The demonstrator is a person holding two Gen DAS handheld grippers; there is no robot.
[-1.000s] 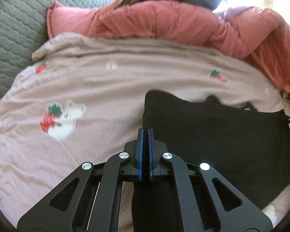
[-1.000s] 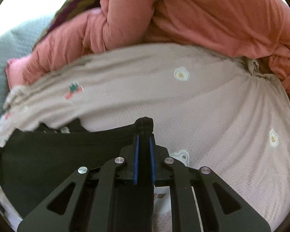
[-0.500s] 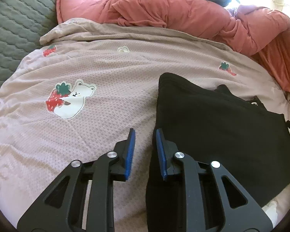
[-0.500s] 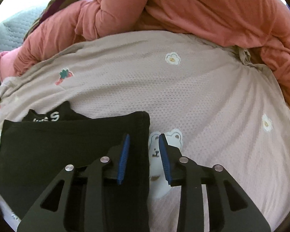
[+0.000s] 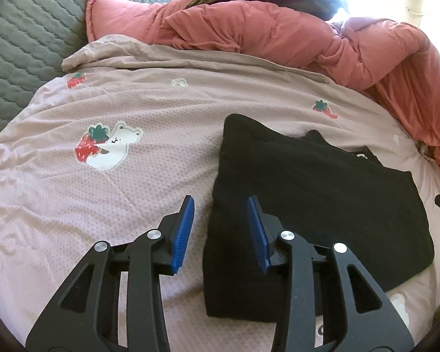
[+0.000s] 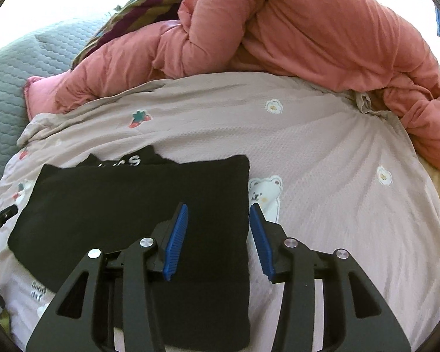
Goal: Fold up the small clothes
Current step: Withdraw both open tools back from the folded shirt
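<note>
We hold both grippers released above a folded black garment [image 5: 322,199] lying flat on the pink printed blanket [image 5: 132,190] of the bed. Our left gripper [image 5: 220,228] straddles the garment's left edge with its fingers spread; our right gripper [image 6: 218,239] straddles its right edge likewise. Behind, a bunched coral duvet [image 6: 308,29] crowds the blanket's far side, beside a grey quilted cover [image 5: 23,44].

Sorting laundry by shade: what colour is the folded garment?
Black garment, with white lettering near its far edge; clearest in the right wrist view.
</note>
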